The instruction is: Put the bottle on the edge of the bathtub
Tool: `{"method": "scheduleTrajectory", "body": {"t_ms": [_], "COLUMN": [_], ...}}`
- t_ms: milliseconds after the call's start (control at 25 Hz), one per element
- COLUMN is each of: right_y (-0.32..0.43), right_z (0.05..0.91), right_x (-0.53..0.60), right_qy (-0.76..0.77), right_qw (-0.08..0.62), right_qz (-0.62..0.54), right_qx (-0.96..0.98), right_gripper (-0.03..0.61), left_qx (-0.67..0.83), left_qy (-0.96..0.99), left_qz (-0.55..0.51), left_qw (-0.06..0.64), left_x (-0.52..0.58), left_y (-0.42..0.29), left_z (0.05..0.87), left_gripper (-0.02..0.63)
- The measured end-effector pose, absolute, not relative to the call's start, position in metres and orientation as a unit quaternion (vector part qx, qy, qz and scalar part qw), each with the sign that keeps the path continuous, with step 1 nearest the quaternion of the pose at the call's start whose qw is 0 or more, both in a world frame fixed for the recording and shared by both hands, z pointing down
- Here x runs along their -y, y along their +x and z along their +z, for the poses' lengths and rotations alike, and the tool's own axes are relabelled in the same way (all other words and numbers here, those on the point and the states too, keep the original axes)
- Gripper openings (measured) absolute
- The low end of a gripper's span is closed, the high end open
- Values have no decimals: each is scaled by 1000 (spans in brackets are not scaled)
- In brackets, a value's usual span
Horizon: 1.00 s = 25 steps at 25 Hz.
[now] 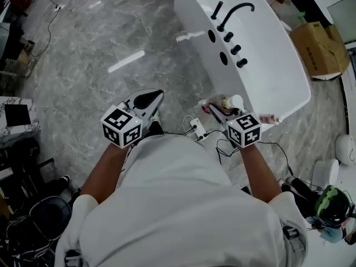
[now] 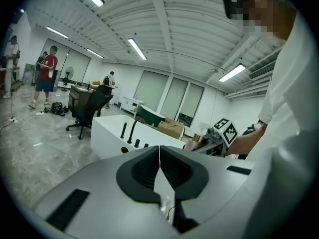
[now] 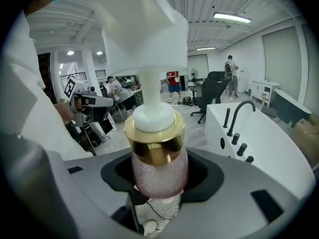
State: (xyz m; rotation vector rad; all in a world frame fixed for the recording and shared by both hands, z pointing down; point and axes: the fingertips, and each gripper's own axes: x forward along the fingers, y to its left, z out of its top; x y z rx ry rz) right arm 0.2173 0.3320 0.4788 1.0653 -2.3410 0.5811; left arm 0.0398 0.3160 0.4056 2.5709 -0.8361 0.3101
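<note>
A pink glittery pump bottle (image 3: 158, 171) with a gold collar and white pump head stands upright between the jaws of my right gripper (image 3: 159, 176), which is shut on its body. In the head view the same bottle (image 1: 227, 103) shows at my right gripper (image 1: 222, 109), held near the front end of the white bathtub (image 1: 289, 88). The tub's rim carries a black faucet (image 1: 236, 13) and several black knobs. My left gripper (image 2: 159, 171) is shut with nothing in it, and in the head view this left gripper (image 1: 146, 100) hangs over the marble floor, left of the tub.
A cardboard box (image 1: 318, 48) sits beyond the tub on the right. A white power strip (image 1: 196, 128) with cables lies on the floor between the grippers. A black office chair (image 2: 89, 106) and people stand far off. Cluttered equipment lines the left edge.
</note>
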Motion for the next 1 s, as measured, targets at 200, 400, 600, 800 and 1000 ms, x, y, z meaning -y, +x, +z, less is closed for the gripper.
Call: {"method": "scheduleTrajectory", "body": {"t_ms": [200,400,600,800,1000], "right_y": [180,141,130,128,137], "right_z": [468,467,466,469,477], "right_x": [-257,-175,-98,-14,79], "right_qy": [407,432,442,446,447], "right_qw": [251,239,227,226,223], "right_qz": [220,218,214,217,220], "right_qx": [850,842,841,838,838], "right_gripper": [225,224,224,224,224], "left_qx": [282,274,293,320,358], "left_qy": [930,932,927,916,900], "left_qz": [109,120,117,107,113], "left_qw": [209,203,204,216,223], "left_x": [-250,-194,-149,-108,-48], "left_y": [-4,-55,-81,-99,-115], "left_z": [397,400,401,405,410], "left_gripper": [18,18,18,18,18]}}
